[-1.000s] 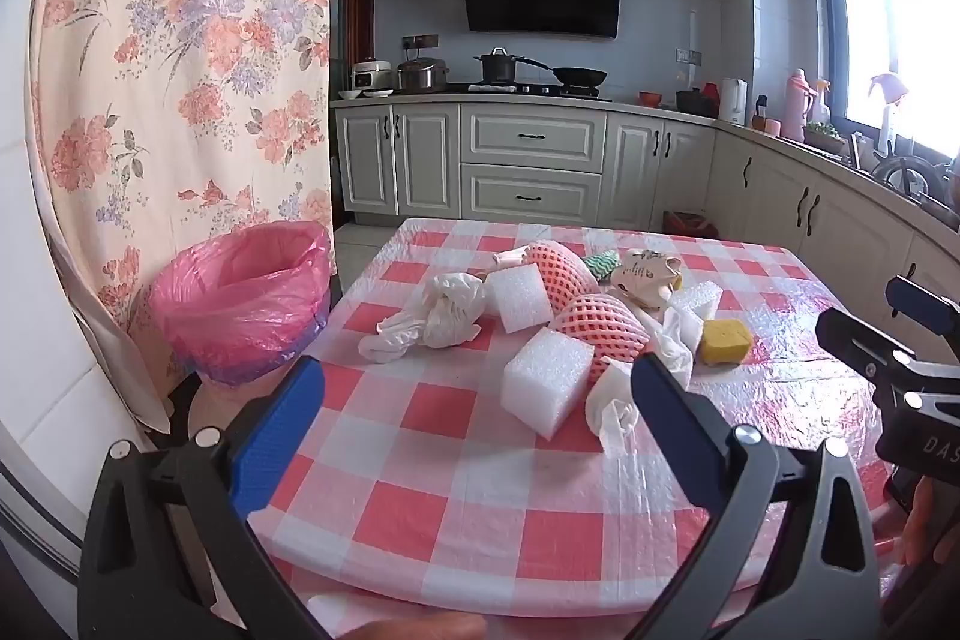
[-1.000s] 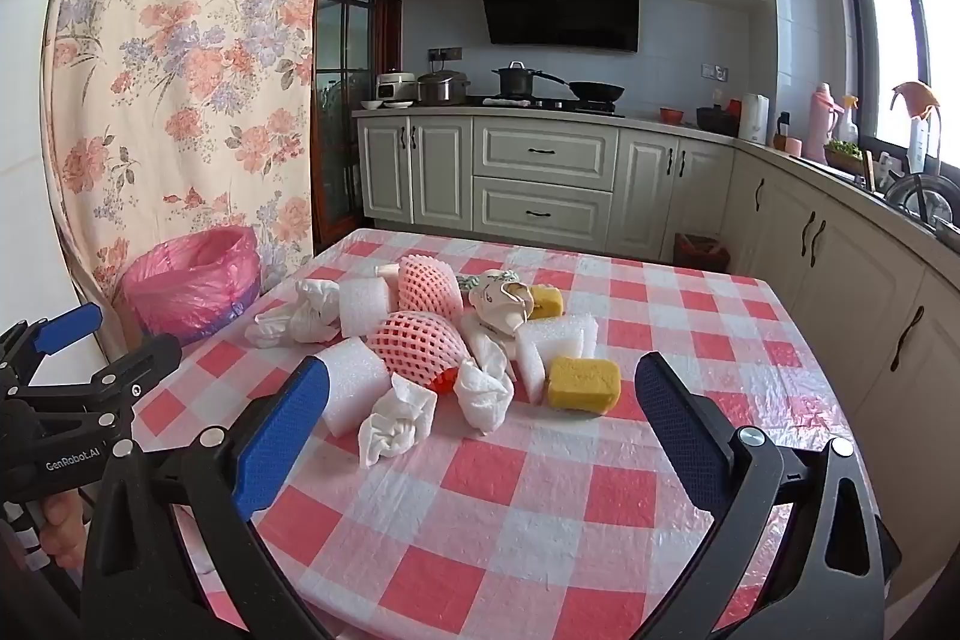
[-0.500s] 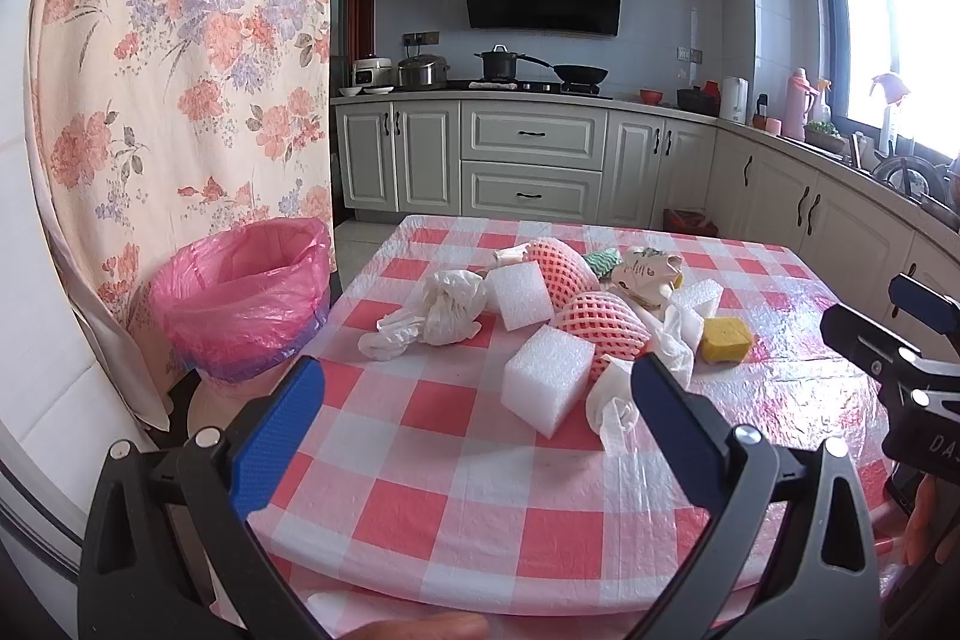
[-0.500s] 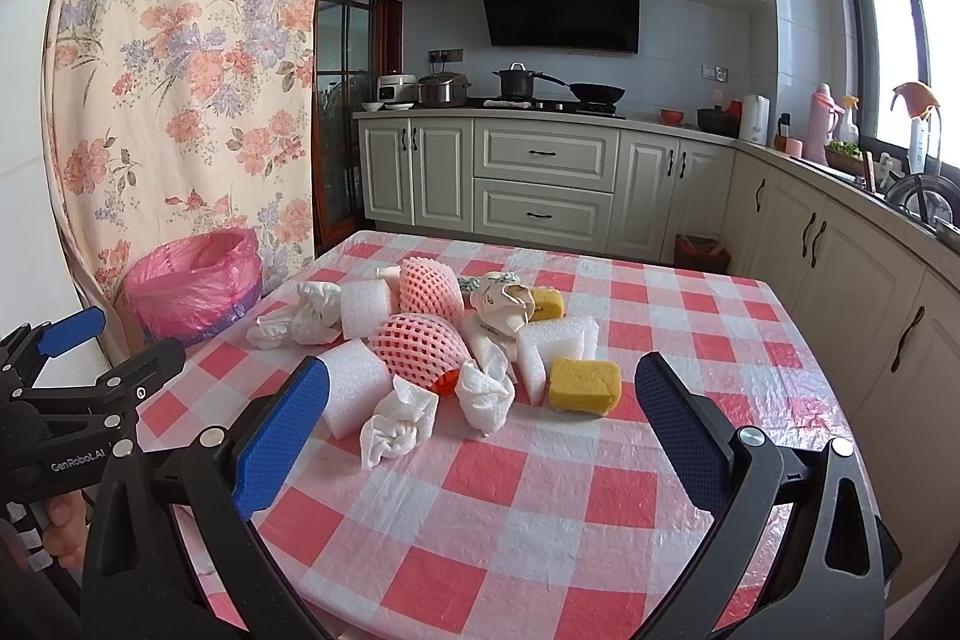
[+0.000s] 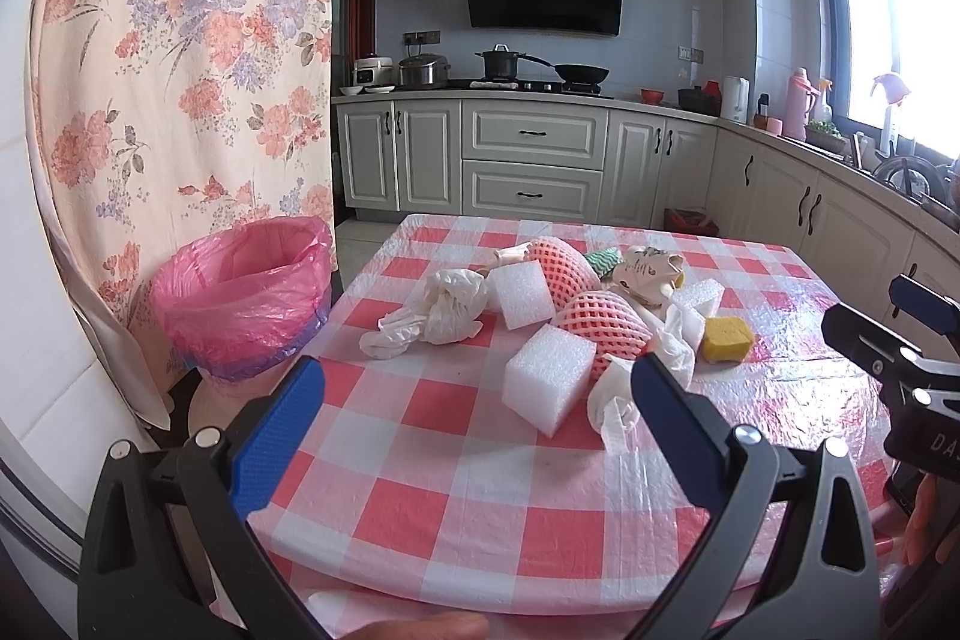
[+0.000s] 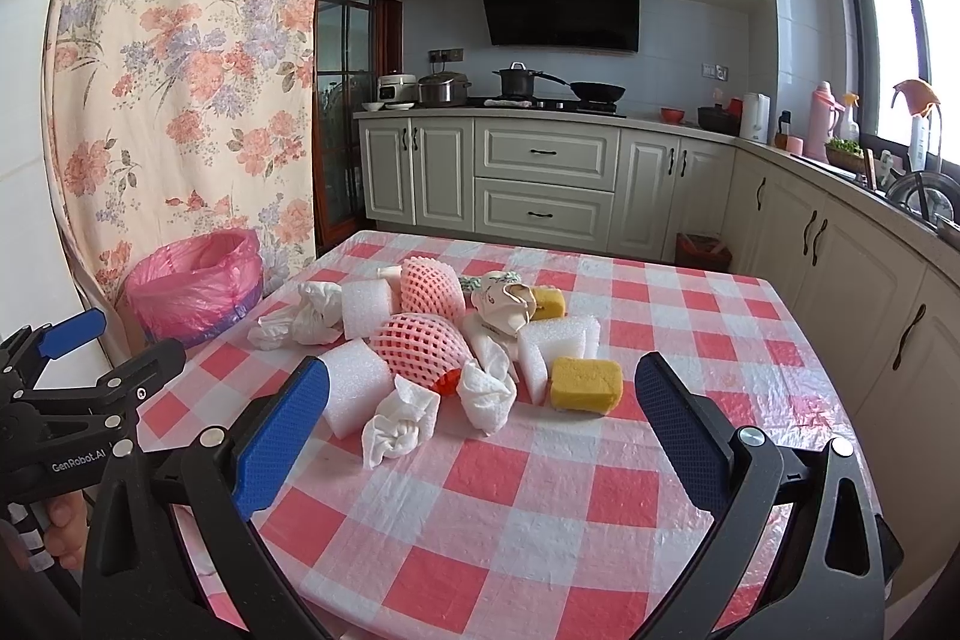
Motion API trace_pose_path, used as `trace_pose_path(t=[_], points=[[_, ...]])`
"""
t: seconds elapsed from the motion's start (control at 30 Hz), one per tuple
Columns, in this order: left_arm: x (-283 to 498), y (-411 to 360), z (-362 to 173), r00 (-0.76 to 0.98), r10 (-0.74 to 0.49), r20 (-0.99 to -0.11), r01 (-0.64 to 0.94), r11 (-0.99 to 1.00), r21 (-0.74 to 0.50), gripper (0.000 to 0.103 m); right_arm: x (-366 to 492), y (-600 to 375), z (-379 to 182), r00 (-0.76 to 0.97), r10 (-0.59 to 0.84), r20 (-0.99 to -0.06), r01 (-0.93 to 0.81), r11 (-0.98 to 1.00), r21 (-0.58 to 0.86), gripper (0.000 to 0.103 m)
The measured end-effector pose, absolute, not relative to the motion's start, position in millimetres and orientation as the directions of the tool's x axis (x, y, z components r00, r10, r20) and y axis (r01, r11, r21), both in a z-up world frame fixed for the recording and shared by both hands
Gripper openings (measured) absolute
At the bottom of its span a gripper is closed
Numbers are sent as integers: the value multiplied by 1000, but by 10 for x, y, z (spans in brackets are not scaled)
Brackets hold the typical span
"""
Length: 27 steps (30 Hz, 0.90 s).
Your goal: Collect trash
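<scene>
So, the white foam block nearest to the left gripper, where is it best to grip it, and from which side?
Grip the nearest white foam block across its two long flat sides, coming from the near table edge with the open left gripper. It lies flat and skewed, one corner toward the gripper, so turn the jaws to match. The crumpled tissue sits close on its right.

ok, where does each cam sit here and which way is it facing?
Left wrist: on the left gripper, at the table's near-left corner, facing the trash pile and kitchen cabinets; its open blue fingers frame the view, and the right gripper shows at the right edge.
Right wrist: on the right gripper, further right along the near edge, facing the same way; open fingers frame it, and the left gripper with a hand shows at left.
Shared: checked tablecloth, foam block, yellow sponge, pink-lined bin.
</scene>
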<state>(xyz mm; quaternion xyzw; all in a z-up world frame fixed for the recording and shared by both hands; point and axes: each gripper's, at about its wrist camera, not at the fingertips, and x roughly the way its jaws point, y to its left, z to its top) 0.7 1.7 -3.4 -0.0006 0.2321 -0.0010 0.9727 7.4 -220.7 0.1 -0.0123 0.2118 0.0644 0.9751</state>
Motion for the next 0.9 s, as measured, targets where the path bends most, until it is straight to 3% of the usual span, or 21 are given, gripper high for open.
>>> trace_pose_path(t=[0.9], points=[[3,29,-31,890,-3,-455,2,1000,-2,99,76,-2213,7,901,124,-415,-133,991,6,96]])
